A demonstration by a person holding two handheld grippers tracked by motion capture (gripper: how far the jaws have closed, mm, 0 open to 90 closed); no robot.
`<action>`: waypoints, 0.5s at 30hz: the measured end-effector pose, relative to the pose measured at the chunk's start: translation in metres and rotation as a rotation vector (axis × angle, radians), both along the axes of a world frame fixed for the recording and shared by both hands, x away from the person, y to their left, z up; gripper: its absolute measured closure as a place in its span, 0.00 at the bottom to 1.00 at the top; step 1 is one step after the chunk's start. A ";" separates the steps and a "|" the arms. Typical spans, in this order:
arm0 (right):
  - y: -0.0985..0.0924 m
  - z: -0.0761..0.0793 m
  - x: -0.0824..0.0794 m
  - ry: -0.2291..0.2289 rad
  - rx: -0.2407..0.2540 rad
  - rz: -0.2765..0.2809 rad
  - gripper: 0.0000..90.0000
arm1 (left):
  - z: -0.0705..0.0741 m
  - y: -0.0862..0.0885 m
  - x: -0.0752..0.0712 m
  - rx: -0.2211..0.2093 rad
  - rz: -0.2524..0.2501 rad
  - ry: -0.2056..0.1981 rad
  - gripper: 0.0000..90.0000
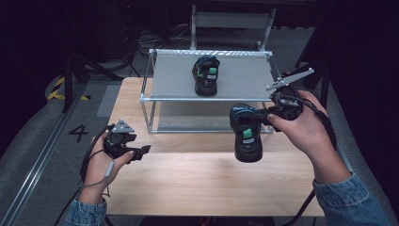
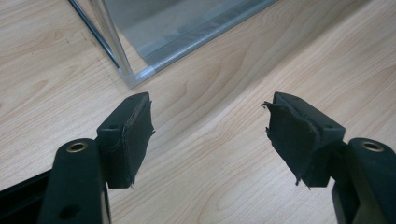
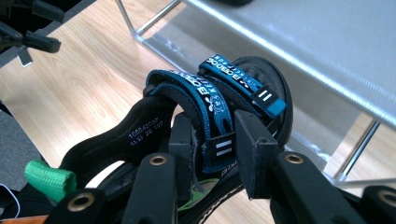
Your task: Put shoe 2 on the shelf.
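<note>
The black sandal [image 1: 247,134] hangs in the air above the wooden table [image 1: 197,179], just in front of the metal rack [image 1: 207,96]. The right gripper [image 3: 212,151] pinches its blue strap [image 3: 212,112] tight. The left gripper [image 2: 210,135] is wide apart and holds nothing, low over the table. Another sandal [image 1: 206,75] sits on top of the rack.

One black sandal [image 1: 247,132] with blue straps hangs above the table; another sandal [image 1: 206,74] lies on the rack shelf [image 1: 174,80].
</note>
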State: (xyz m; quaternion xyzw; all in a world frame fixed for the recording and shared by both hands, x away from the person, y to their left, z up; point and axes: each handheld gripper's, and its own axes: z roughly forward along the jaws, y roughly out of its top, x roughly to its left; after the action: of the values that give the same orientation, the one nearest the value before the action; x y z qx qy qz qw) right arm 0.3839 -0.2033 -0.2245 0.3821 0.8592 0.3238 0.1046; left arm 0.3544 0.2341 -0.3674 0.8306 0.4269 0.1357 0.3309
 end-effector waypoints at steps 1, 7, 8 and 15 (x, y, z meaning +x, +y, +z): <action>0.001 0.003 0.001 -0.004 -0.001 0.001 0.77 | 0.000 0.001 0.000 0.000 0.000 0.000 0.35; 0.007 0.014 0.008 -0.011 0.005 0.006 0.77 | -0.002 0.002 0.003 -0.005 -0.005 0.005 0.35; 0.008 0.016 0.010 -0.012 0.008 0.006 0.78 | -0.002 0.002 0.003 -0.006 -0.004 0.005 0.35; 0.009 0.022 0.025 -0.041 0.015 -0.013 0.78 | -0.004 0.004 0.005 -0.014 -0.010 0.016 0.35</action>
State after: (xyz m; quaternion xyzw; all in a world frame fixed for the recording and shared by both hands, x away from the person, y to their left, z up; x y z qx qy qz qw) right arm 0.4088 -0.1944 -0.2027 0.3816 0.8519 0.3375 0.1215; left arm 0.3596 0.2382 -0.3718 0.8313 0.4263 0.1245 0.3341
